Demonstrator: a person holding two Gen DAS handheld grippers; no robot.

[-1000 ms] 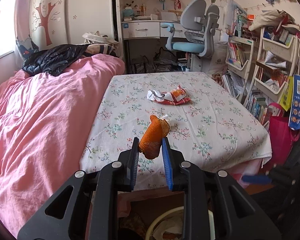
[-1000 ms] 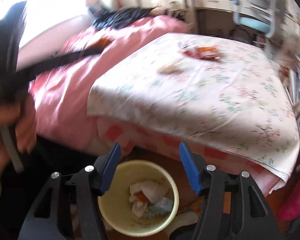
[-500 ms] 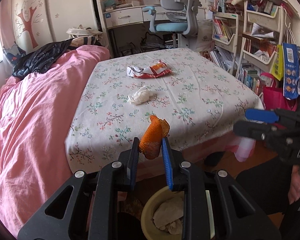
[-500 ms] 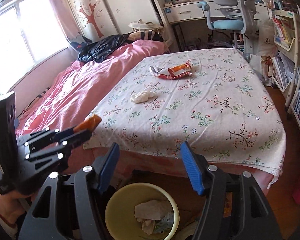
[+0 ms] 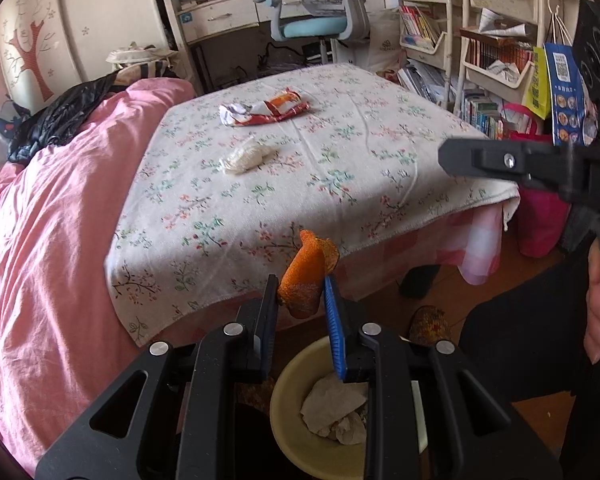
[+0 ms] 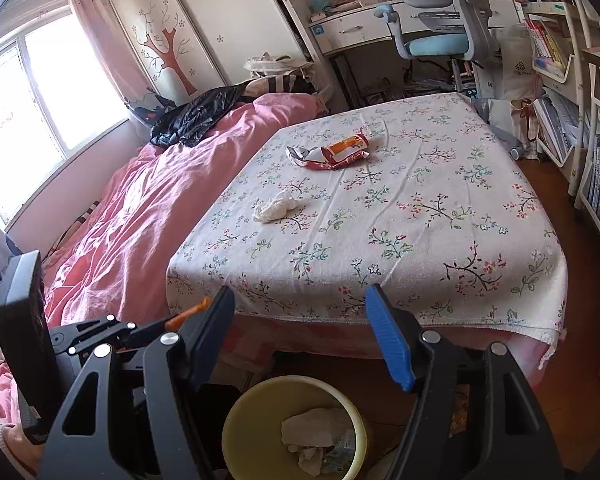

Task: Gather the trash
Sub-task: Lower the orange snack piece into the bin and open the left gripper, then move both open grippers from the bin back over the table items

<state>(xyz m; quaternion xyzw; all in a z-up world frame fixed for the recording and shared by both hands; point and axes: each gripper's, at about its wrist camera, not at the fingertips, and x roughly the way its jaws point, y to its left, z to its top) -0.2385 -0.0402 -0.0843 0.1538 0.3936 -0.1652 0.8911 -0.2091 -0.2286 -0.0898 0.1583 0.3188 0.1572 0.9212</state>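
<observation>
- The orange peel (image 5: 306,276) is pinched between the pads of my left tool (image 5: 302,300), which is clamped on it. The top of the peel curls up past the fingertips.
- From the left wrist view, the peel hangs in the air just off the foot edge of the bed (image 5: 340,184), with the yellow bin (image 5: 288,412) on the floor below it.
- The bin already has crumpled white paper (image 5: 332,408) in it, visible in both views.
- My right tool (image 6: 300,324) has its jaws standing wide apart with nothing between them, and it's also hovering above the bin, pointing at the bed.
- Two bits of trash are lying on the floral bedspread (image 6: 420,208): a scrunched white tissue (image 6: 276,208) nearer the foot, and a red-and-orange snack wrapper (image 6: 332,152) further back. They're near each other but not touching.
- A pink duvet (image 6: 132,216) is piled on the window side of the bed, with a black jacket (image 6: 192,116) lying at its far end.
- Further out there's a grey-and-blue desk chair (image 6: 440,24) and bookshelves (image 5: 496,60) on the right wall.
</observation>
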